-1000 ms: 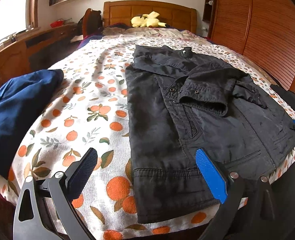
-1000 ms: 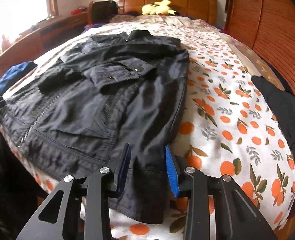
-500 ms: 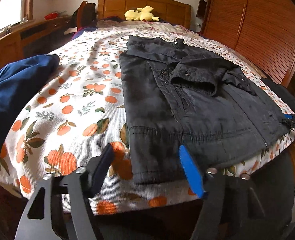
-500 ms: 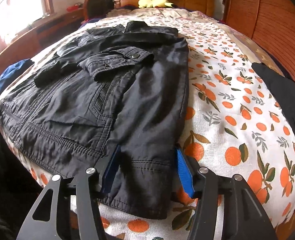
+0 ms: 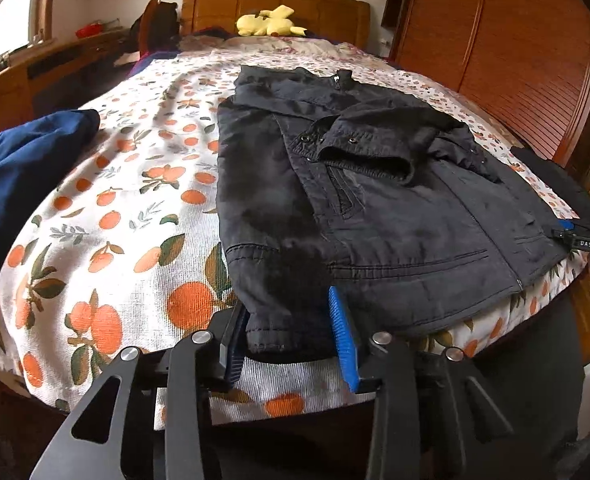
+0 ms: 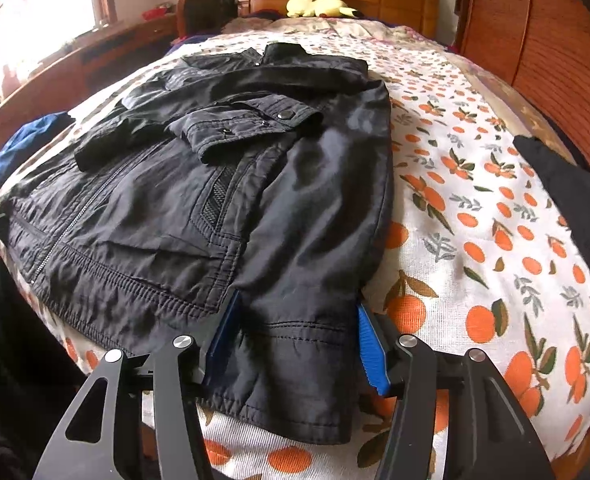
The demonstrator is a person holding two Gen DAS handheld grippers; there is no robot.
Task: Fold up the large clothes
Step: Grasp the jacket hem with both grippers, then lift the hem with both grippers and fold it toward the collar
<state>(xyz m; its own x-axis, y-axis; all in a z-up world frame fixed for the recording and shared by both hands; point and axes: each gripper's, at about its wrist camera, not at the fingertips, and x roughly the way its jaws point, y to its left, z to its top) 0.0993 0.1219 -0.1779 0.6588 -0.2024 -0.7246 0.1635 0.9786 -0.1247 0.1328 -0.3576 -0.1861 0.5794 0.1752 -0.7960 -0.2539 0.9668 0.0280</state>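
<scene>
2 tools, left tool (image 5: 289, 334) closing, jacket (image 5: 375, 208) hem

Left hand-held gripper (image 5: 291, 332) — black linkage arms, silver screws, ribbed blue pads, dark trousers below.

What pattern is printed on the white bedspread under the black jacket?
Oranges with green leaves on the white bedspread, clearest in the right wrist view.

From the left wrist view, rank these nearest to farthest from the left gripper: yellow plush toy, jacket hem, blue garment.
From the left gripper:
1. Jacket hem, between the closing jaws.
2. Blue garment, far left on the bedspread.
3. Yellow plush toy, at the headboard.
</scene>
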